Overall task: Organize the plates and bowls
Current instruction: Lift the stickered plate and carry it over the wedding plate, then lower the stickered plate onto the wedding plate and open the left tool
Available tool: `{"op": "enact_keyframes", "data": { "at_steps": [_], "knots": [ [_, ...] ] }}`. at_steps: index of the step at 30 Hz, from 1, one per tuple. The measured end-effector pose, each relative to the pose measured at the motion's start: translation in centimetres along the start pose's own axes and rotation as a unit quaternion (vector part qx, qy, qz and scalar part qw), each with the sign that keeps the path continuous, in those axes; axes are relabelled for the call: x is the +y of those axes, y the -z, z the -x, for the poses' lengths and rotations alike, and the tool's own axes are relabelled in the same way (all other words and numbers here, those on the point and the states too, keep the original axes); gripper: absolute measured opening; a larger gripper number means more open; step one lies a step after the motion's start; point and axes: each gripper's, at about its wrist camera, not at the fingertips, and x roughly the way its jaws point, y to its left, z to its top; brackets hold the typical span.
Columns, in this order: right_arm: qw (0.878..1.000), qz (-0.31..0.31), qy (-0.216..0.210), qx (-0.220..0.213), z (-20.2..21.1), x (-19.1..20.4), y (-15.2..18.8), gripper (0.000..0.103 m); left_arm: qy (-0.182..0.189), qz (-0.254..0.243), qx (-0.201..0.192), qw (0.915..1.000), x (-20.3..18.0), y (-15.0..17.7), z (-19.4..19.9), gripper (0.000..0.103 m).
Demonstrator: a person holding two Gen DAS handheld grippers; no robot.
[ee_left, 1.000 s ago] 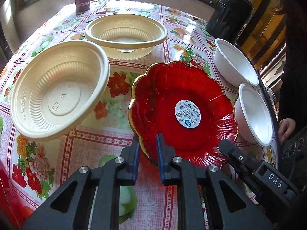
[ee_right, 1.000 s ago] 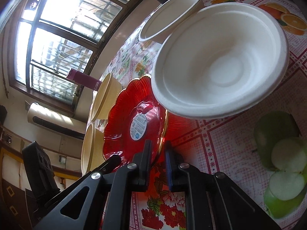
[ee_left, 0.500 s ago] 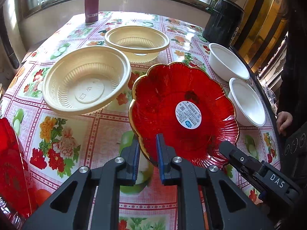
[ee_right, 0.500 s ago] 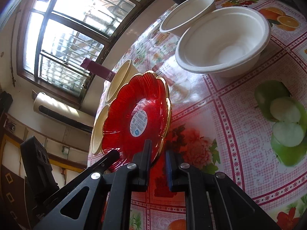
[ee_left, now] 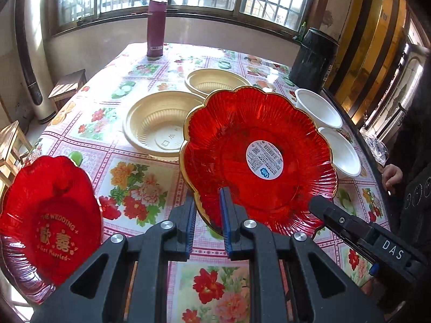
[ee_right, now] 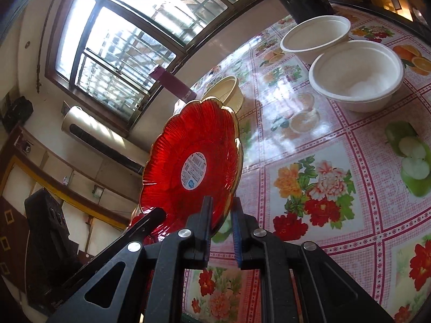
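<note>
A scalloped red translucent plastic plate with a gold rim [ee_left: 258,158] hangs tilted above a table covered in a floral oilcloth [ee_left: 140,188], pinched at its near edge by two black tools with blue pads. The left tool [ee_left: 207,210] is closed down to a narrow gap on the plate's rim, one finger above the plate and one beneath. The right tool [ee_right: 221,215] is clamped the same way on the rim a little further round, and in the left wrist view its finger shows at the plate's lower right edge. A round white label sits at the centre of the plate.

At the lower left lies a second red translucent plate [ee_left: 51,215], printed in gold with "THE WEDDING" and "Get Married". Beyond the lifted plate two cream ribbed plastic bowls [ee_left: 159,126] rest on the table, one behind the other, the nearer partly hidden by the plate's edge. Two white paper bowls [ee_right: 355,74] stand side by side, rims touching, near the table's right edge. A maroon cylindrical flask [ee_left: 156,27] stands upright at the far end by the window, and a black cylindrical container [ee_left: 313,53] stands at the far right corner. A person's hand [ee_left: 392,175] rests at the table's right edge.
</note>
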Motion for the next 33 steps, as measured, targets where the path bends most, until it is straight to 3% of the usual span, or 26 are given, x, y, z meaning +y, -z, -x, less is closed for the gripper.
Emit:
{"op": "enact_keyframes", "data": {
  "at_steps": [8,19,33],
  "knots": [
    [0.997,0.061,-0.032,0.037,-2.7,6.7,2.8,0.013,-0.036,0.055,-0.027,0.9975,6.8,1.4,3.5,0.015],
    [0.982,0.131,-0.062,0.117,-8.6,15.1,7.9,0.013,-0.091,0.134,-0.032,0.9863,15.8,4.5,6.5,0.015],
    [0.965,0.170,-0.023,0.198,-13.8,17.7,12.3,0.014,-0.114,0.181,0.018,0.9766,20.4,7.9,5.4,0.016]
  ]
}}
